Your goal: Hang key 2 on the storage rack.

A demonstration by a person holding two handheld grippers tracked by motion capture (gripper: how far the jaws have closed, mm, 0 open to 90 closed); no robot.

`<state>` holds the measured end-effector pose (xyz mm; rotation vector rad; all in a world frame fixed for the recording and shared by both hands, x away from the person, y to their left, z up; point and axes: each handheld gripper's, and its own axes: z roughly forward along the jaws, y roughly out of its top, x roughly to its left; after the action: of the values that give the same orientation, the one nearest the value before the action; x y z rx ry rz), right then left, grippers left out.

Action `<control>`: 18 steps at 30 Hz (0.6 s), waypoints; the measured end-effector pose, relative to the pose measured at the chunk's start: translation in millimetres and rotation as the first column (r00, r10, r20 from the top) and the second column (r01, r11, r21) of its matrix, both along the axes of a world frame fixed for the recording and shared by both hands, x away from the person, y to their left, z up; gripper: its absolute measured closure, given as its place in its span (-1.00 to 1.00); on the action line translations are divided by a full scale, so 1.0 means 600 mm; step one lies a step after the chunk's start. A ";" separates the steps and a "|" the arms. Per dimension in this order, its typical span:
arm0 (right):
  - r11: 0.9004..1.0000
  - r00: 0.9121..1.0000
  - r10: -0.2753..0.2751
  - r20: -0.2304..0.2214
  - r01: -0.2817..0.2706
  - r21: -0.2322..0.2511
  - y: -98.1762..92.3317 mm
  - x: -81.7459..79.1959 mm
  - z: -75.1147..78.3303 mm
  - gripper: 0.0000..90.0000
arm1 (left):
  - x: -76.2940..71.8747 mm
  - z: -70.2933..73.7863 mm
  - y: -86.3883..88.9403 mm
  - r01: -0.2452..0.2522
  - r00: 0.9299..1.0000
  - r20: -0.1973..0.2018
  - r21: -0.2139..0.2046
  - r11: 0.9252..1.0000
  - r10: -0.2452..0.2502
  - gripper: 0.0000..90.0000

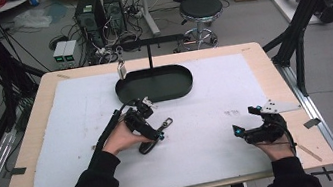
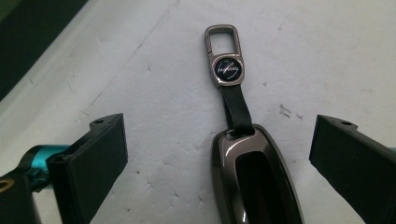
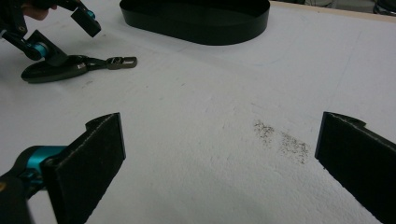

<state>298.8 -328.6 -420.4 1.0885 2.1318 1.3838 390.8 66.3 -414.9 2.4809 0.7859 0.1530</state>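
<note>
Jaws of the left gripper stand wide apart either side of the key case, which lies flat on the bench, its clip pointing to 12 o'clock. The right gripper gapes over bare mat.

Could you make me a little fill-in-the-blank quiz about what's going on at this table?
1. The left gripper has its jaws ____ on either side of the key fob.
2. The key fob's strap ends in a metal ____.
3. The black tray with the hanging stand lies at the ____ side of the table from the person.
4. The right gripper holds ____.

Missing words: open; clip; far; nothing
</note>
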 end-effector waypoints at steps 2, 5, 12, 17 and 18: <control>1.000 1.000 0.000 0.001 0.000 -0.003 0.000 0.000 0.000 -0.98 | -0.001 -0.002 -0.005 0.009 1.000 0.004 0.012 1.000 -0.009 -0.86; 1.000 1.000 0.002 -0.002 -0.002 -0.003 0.001 0.000 0.000 -0.98 | -0.002 -0.001 -0.012 0.021 1.000 0.011 0.022 1.000 -0.021 -0.76; 1.000 1.000 0.003 -0.002 -0.003 0.001 0.000 0.000 0.000 -0.98 | 0.003 0.004 -0.024 0.008 1.000 0.004 0.030 1.000 -0.008 -0.39; 1.000 1.000 0.004 -0.004 -0.004 -0.001 0.000 0.000 0.000 -0.98 | 0.004 0.001 -0.031 0.012 1.000 -0.003 0.053 0.999 -0.012 -0.15; 1.000 1.000 0.004 -0.004 -0.004 -0.001 0.000 0.000 0.000 -0.98 | 0.003 -0.001 -0.033 0.010 1.000 0.000 0.059 0.998 -0.010 -0.11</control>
<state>299.0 -328.6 -420.7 1.0875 2.1389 1.3831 392.8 46.3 -415.2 2.5394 0.7785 0.1756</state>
